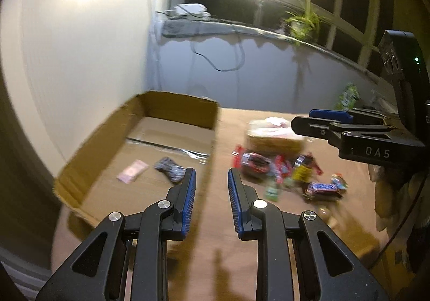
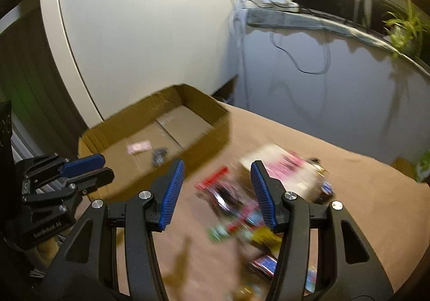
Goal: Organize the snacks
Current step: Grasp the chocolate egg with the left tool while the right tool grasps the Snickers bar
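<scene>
Now both empty: left gripper (image 1: 211, 180) slightly apart, right gripper (image 2: 217, 177) wider; pick 1 wrapped snack from the pile (image 2: 236, 209), centre jaws, then the brown cardboard box (image 2: 204, 123).

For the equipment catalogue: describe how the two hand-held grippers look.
Both match. The left hand-held gripper has black angular fingers with triangular cut-outs, silver round pivot bolts and ribbed blue pads. The right hand-held gripper has the same build and blue ribbed pads. White lettering marks the bodies: "DAS" on the right one as seen from the left wrist, and blurred lettering on the left one.
</scene>
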The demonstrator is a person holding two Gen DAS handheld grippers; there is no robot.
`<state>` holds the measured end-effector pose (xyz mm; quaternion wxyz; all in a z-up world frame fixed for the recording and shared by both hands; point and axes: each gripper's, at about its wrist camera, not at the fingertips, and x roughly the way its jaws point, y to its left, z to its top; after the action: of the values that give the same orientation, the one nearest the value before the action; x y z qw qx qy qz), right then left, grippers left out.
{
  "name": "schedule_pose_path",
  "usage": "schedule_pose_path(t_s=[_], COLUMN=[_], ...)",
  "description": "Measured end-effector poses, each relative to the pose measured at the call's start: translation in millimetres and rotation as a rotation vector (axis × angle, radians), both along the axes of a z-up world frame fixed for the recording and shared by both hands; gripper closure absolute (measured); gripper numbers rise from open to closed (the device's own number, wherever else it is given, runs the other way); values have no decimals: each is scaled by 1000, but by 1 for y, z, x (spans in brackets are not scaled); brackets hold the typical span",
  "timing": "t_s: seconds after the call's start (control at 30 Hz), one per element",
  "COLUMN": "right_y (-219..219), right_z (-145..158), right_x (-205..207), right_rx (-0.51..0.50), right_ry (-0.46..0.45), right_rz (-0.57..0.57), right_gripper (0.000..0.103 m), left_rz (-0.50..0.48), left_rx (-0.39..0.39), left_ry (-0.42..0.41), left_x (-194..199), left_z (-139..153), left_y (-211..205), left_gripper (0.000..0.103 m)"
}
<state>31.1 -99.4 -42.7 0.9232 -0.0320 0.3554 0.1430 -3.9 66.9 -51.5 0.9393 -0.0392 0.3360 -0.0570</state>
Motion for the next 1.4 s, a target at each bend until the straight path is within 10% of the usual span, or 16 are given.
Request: schedule_pose_path(t_s=[0.47, 1.4], right_y=[-110, -81], right_z=[-52, -97], right_x=[-38, -15], right_rx=[14, 48], right_ry=[120, 277], right_rz=[-91, 174], right_gripper=[49, 66], left_rz=[-207, -221], left_rx=[-49, 27], left_ry=[133, 195], left_x=[-3, 2], left_z=[-38, -73], left_y=[-106, -139], left_gripper=[65, 74])
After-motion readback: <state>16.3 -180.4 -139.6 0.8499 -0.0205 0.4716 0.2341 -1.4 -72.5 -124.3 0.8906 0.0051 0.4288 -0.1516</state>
